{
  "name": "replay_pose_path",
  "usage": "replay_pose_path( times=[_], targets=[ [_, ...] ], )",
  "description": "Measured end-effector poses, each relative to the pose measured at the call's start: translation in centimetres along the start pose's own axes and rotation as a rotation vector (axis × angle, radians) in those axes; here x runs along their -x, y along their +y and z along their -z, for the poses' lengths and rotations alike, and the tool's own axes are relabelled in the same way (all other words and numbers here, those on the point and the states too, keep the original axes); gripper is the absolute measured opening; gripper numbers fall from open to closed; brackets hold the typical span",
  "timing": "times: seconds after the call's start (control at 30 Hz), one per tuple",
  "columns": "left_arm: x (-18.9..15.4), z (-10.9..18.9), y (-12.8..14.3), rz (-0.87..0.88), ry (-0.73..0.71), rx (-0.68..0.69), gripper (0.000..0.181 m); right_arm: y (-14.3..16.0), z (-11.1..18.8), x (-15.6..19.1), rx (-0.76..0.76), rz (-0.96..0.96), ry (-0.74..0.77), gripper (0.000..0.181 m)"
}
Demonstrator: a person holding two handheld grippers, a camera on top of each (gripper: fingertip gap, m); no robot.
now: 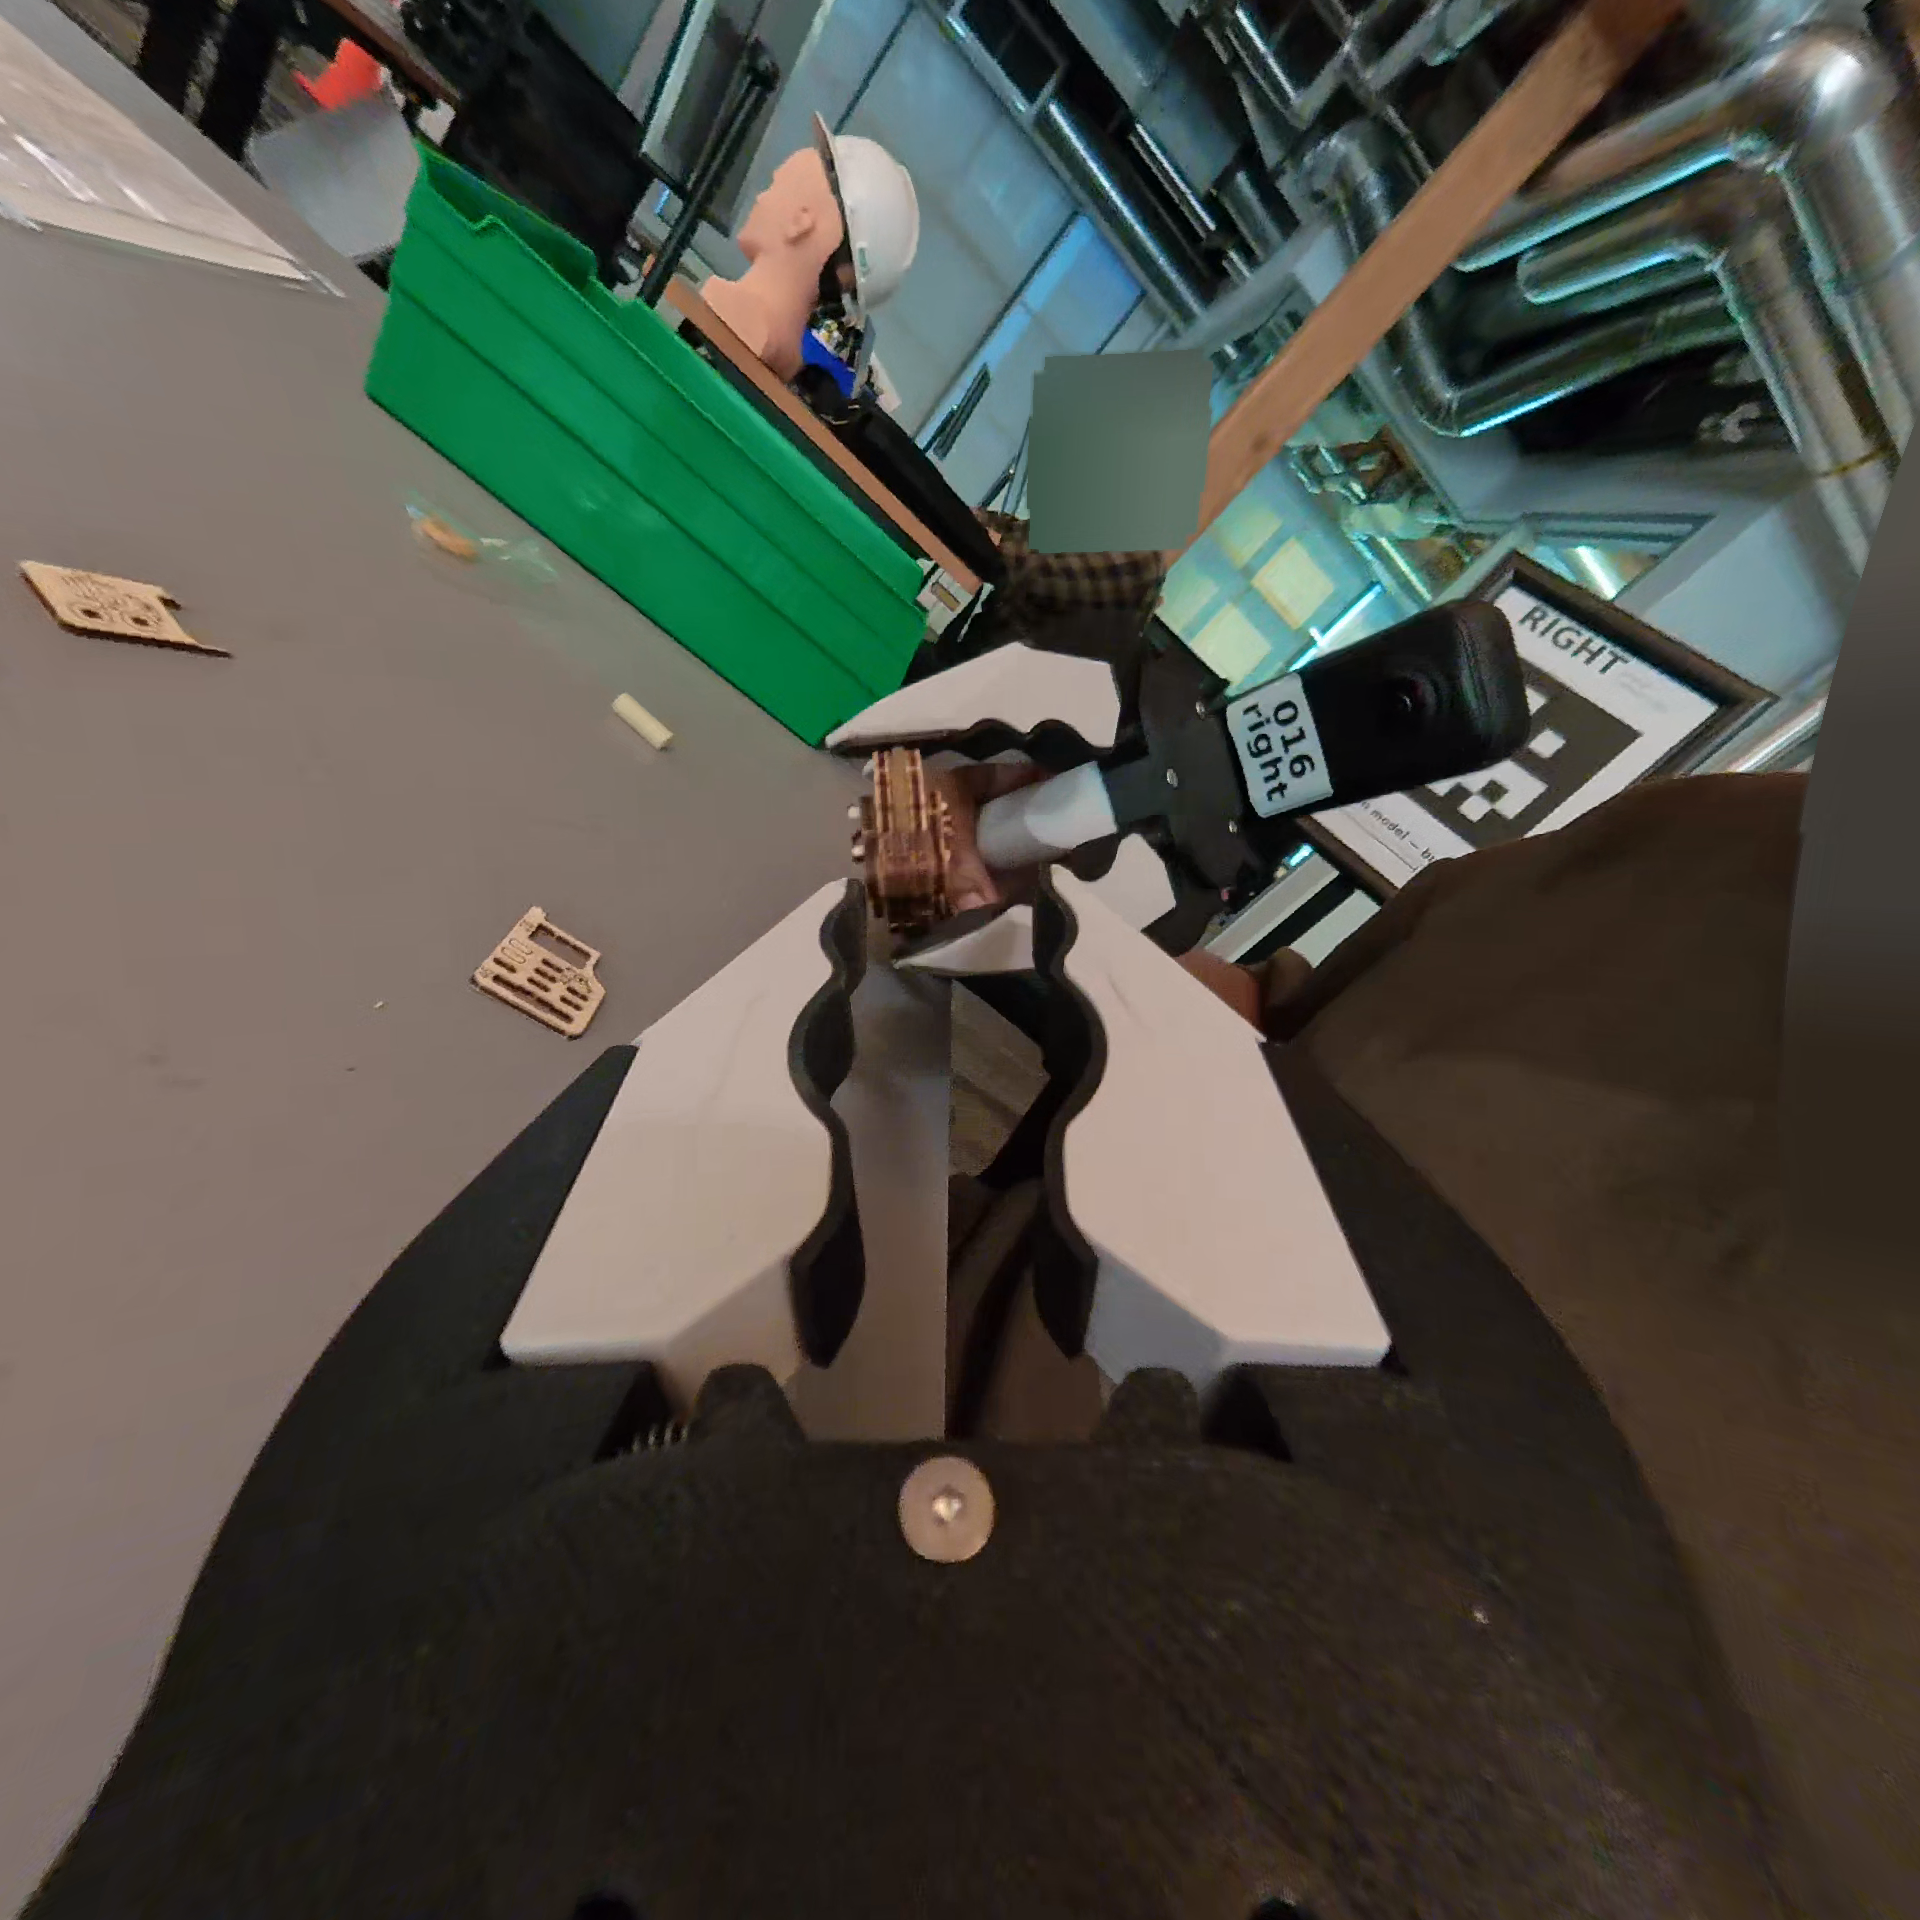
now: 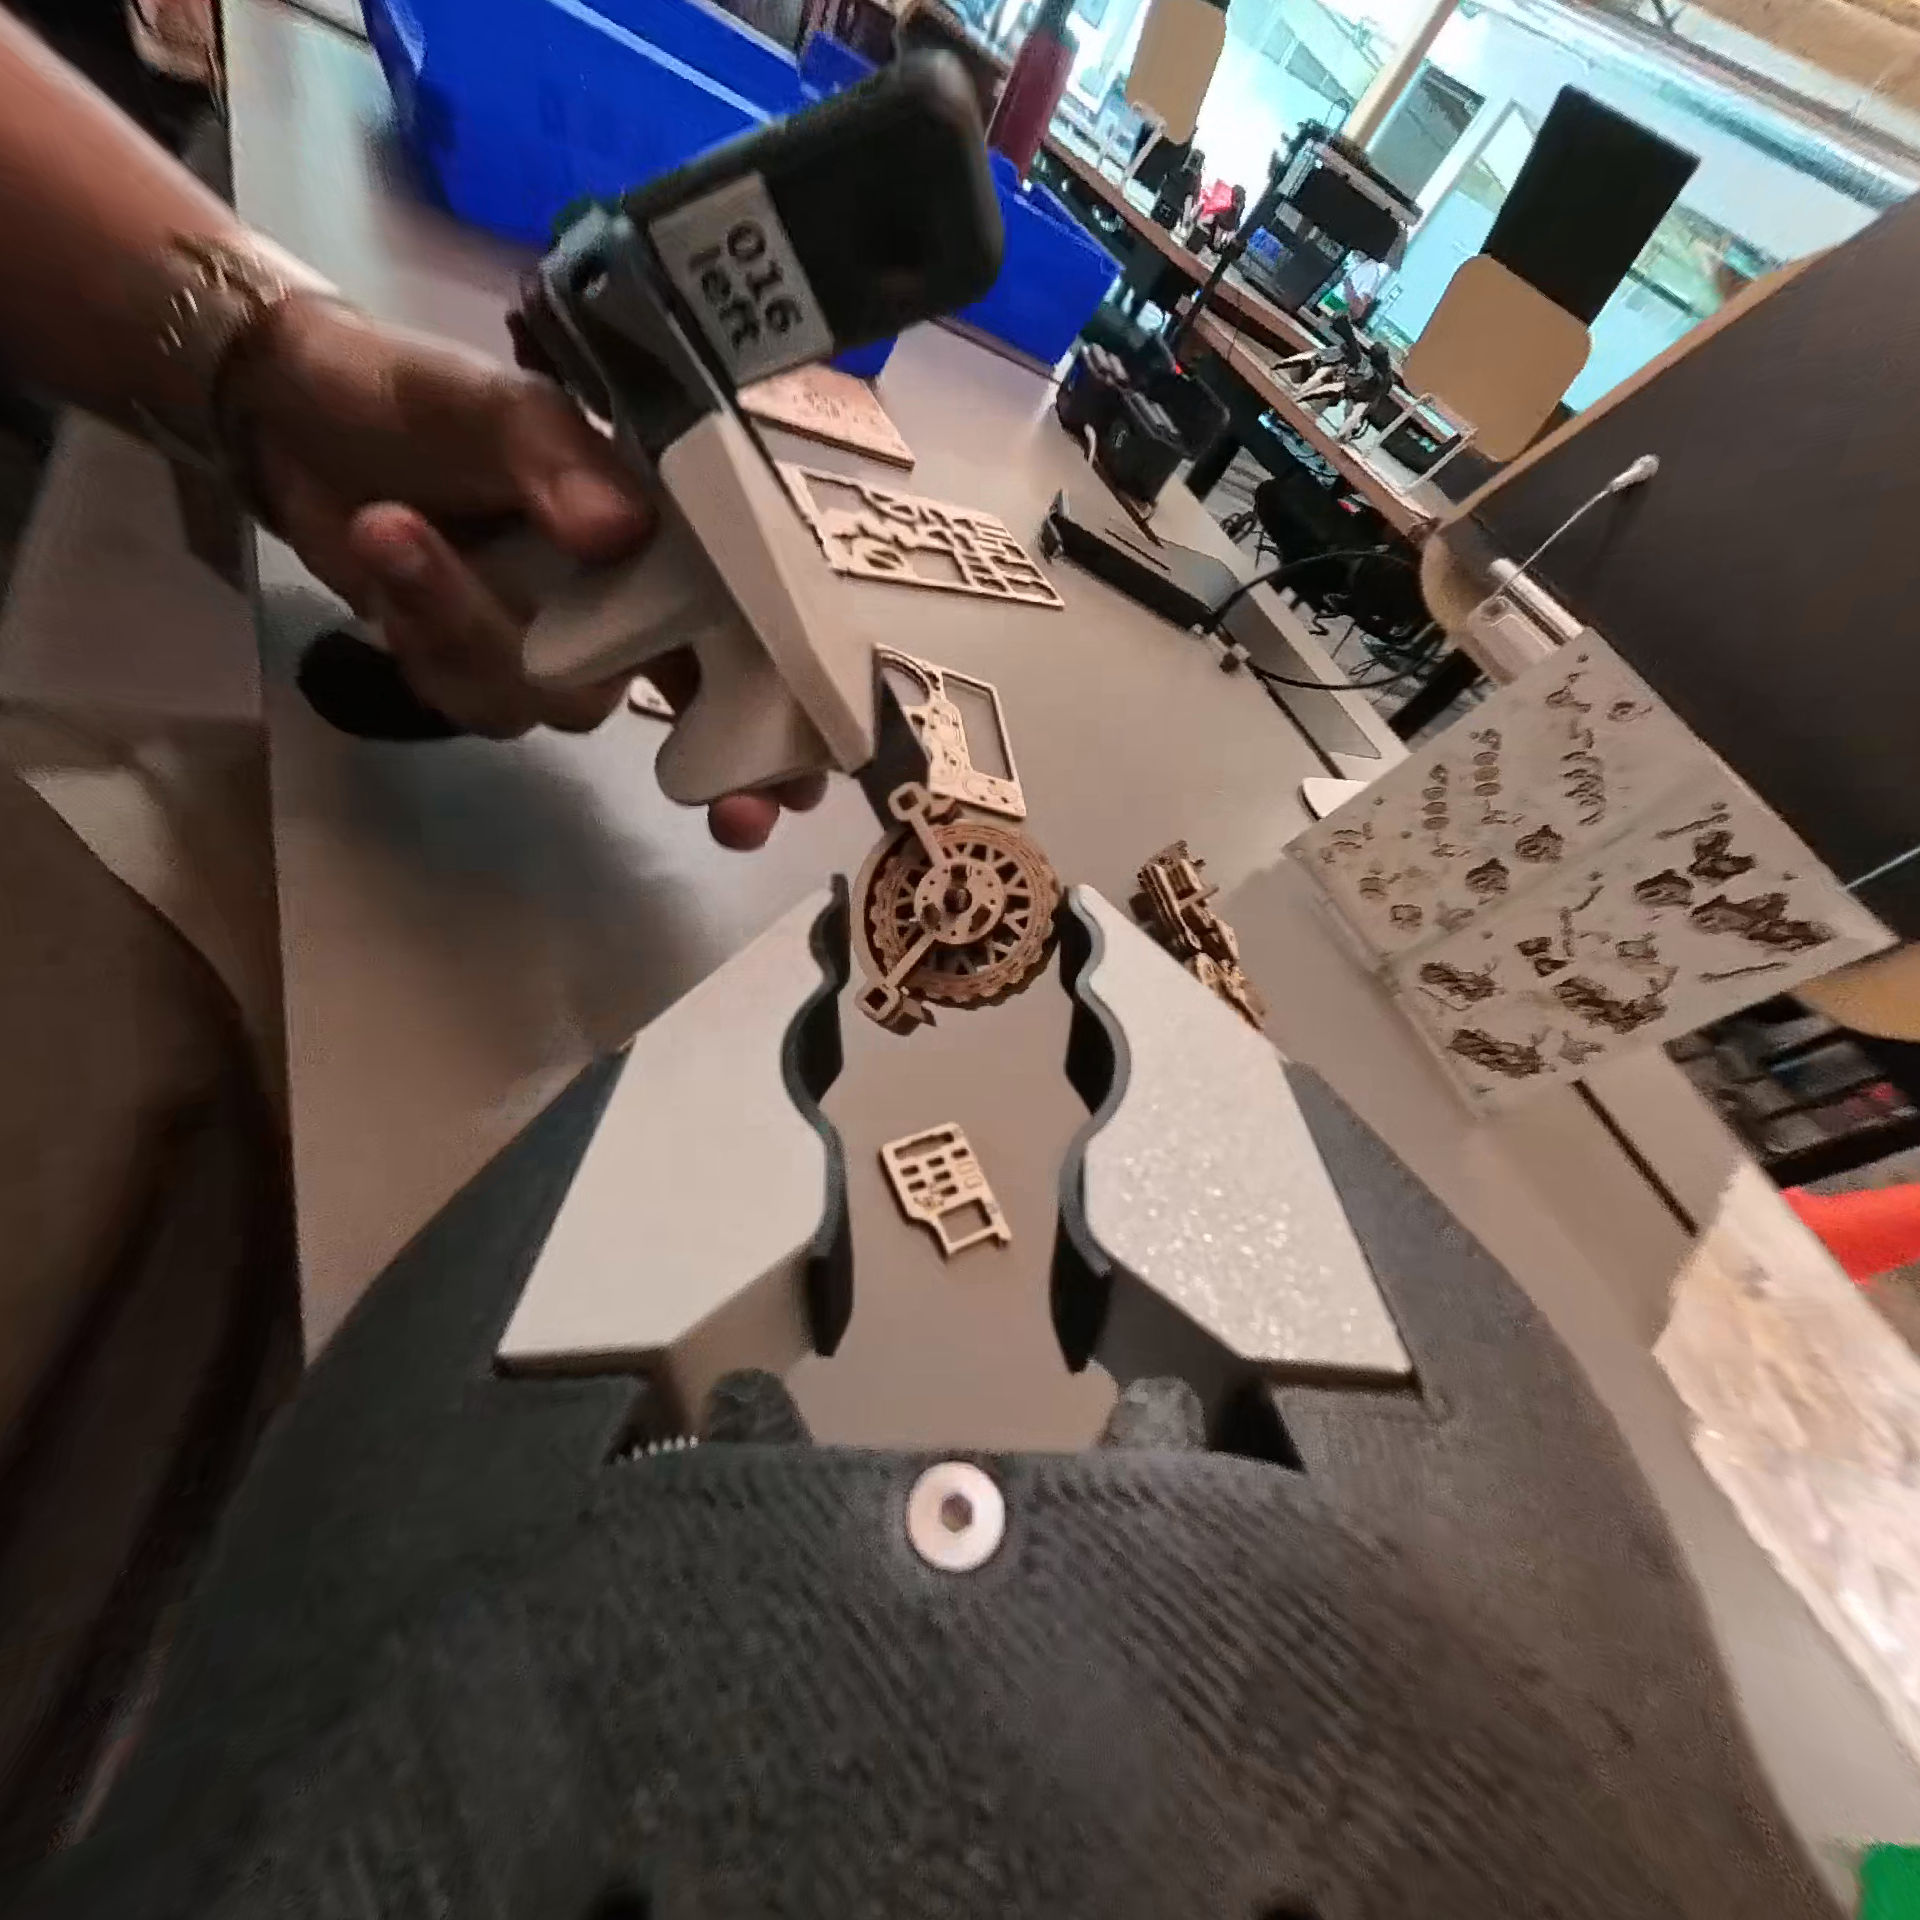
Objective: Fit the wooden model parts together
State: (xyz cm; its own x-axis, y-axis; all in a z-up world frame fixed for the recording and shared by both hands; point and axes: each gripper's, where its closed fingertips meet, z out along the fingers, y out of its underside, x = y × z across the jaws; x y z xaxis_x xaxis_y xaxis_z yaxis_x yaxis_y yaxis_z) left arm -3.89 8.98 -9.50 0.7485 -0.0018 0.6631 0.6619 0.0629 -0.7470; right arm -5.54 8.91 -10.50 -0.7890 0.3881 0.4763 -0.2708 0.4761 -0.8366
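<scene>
A round wooden gear-wheel assembly (image 2: 956,920) with a wooden arm across it sits between my right gripper's (image 2: 961,906) fingertips, held above the grey table (image 2: 436,935). In the left wrist view it shows edge-on (image 1: 909,852), clamped by the right gripper (image 1: 925,831) from above and below. My left gripper (image 1: 951,899) is open, its tips just short of the wheel. In the right wrist view the left gripper (image 2: 883,753) comes in from the upper left, its tip next to the arm's square end (image 2: 909,800). Whether it touches is unclear.
On the table lie a small wooden part (image 2: 940,1184), a second wooden subassembly (image 2: 1195,925), punched-out sheets (image 2: 925,540), (image 2: 961,748) and an instruction sheet (image 2: 1579,883). Blue bins (image 2: 665,114) stand behind. A green bin (image 1: 644,468), wooden offcuts (image 1: 540,971), (image 1: 104,608) and a white peg (image 1: 642,720) show in the left view. My two grippers' fingertips are within a few centimetres of each other.
</scene>
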Motion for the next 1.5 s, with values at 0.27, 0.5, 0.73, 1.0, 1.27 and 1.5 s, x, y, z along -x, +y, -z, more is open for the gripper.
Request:
replay_pose_path(
  times=[0.27,0.5,0.73,1.0,1.27,1.5],
  targets=[
    [0.3,0.2,-0.2,-0.099,-0.068,0.000,0.014,0.2,-0.2,0.3,0.012,0.038,0.007,0.039],
    [0.2,0.6,-0.2,-0.326,-0.107,0.029,0.013,0.0,0.0,0.4,-0.022,-0.052,-0.042,0.046],
    [0.4,1.6,-0.8,-0.562,-0.140,0.031,0.013,0.2,0.6,0.1,-0.087,-0.350,-0.198,0.061],
    [0.9,1.9,-1.2,-0.960,-0.349,0.041,0.013,0.8,1.2,-1.7,-0.134,-0.614,-0.242,0.040],
    [1.5,1.4,-0.3,-1.146,-0.437,0.109,0.013,0.1,1.7,-2.8,-0.117,-0.467,-0.101,0.021],
    [1.5,1.1,0.3,-1.254,-0.474,0.145,0.014,0.3,0.3,-0.9,-0.089,-0.632,-0.195,0.045]
  ],
)
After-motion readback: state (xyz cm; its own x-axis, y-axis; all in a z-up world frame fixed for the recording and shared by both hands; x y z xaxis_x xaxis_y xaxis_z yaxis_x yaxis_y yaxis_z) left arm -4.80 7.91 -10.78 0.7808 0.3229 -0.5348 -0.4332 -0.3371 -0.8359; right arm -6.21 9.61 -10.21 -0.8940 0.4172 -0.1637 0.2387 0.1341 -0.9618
